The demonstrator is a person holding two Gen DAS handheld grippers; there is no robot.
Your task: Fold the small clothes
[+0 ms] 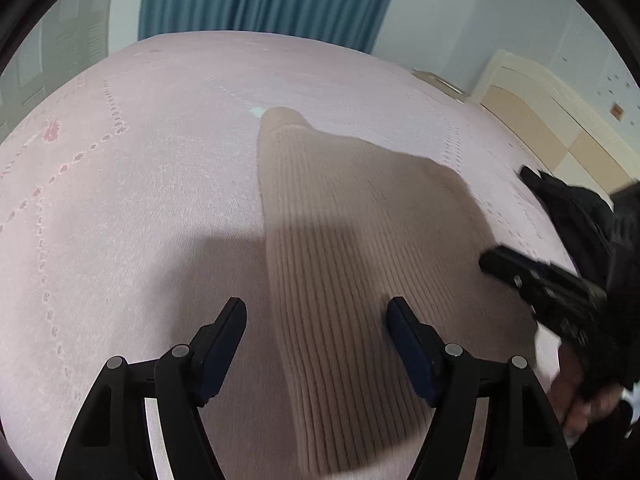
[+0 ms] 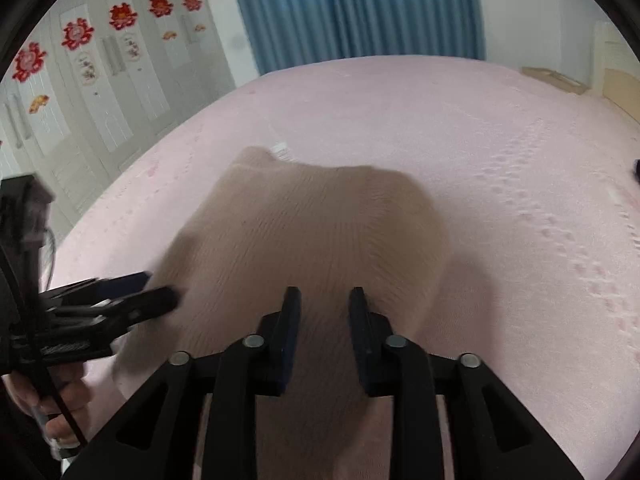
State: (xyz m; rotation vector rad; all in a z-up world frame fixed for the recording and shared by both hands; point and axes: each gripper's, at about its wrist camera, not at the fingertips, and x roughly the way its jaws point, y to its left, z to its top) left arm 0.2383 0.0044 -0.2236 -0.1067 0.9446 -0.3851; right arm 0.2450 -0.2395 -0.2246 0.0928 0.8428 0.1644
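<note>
A beige ribbed knit garment [image 1: 352, 248] lies flat on the pink bedsheet [image 1: 140, 200]. It also shows in the right wrist view [image 2: 304, 232]. My left gripper [image 1: 318, 312] is open, its fingers straddling the garment's near left edge just above it. My right gripper [image 2: 325, 300] is open with a narrower gap, over the garment's near part. The right gripper shows at the right in the left wrist view [image 1: 496, 260], at the garment's right edge. The left gripper shows at the left in the right wrist view [image 2: 160, 292].
The bed [image 2: 500, 160] stretches far ahead and to both sides. A blue curtain [image 2: 360, 8] hangs behind it. A white wardrobe with red decorations [image 2: 80, 60] stands at the left. A cream headboard [image 1: 560, 120] is at the right. A dark cloth [image 1: 580, 208] lies at the right.
</note>
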